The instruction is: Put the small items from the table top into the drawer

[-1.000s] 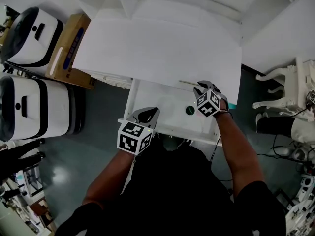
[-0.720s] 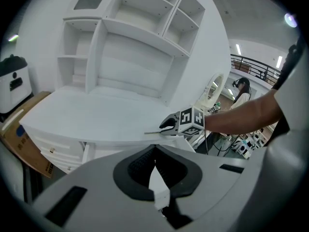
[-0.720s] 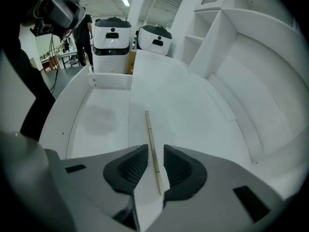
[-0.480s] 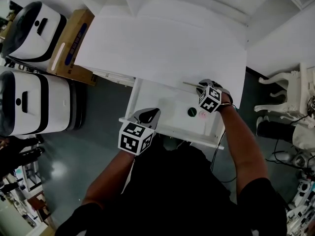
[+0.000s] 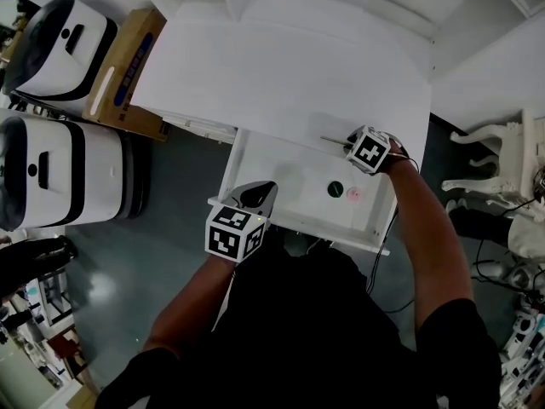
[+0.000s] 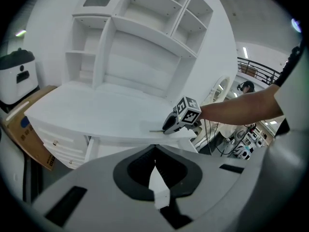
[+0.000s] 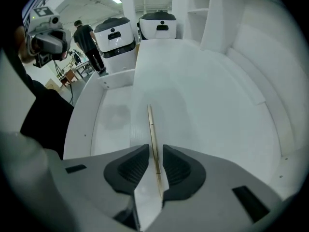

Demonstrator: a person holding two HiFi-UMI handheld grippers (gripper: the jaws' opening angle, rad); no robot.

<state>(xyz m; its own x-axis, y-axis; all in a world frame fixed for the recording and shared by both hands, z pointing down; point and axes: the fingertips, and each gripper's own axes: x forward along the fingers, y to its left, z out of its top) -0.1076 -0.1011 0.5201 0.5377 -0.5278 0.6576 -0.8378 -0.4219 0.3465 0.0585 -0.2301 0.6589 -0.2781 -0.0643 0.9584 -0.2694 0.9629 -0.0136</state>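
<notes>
A white drawer (image 5: 255,156) stands pulled out under the white table top (image 5: 281,66). Inside it lie a dark green round item (image 5: 335,189) and a small pink item (image 5: 353,194). My right gripper (image 5: 349,141) hovers at the table's front edge, above the drawer's back right, shut on a thin wooden stick (image 5: 331,140) that points left. In the right gripper view the stick (image 7: 151,129) runs straight out between the pads of the right gripper (image 7: 154,151). My left gripper (image 5: 257,192) sits at the drawer's front left rim, jaws together with nothing in them (image 6: 154,151). It looks toward the right gripper (image 6: 169,124).
Two white machines (image 5: 51,49) (image 5: 60,177) and a cardboard box (image 5: 128,66) stand left of the table. A white chair (image 5: 498,156) is at the right. Shelves (image 6: 140,37) rise at the table's back. A person (image 7: 87,40) stands far off in the room.
The right gripper's marker cube has shifted back toward the table edge, uncovering the pink item in the drawer. The stick stays at its tips. The left gripper has hardly moved.
</notes>
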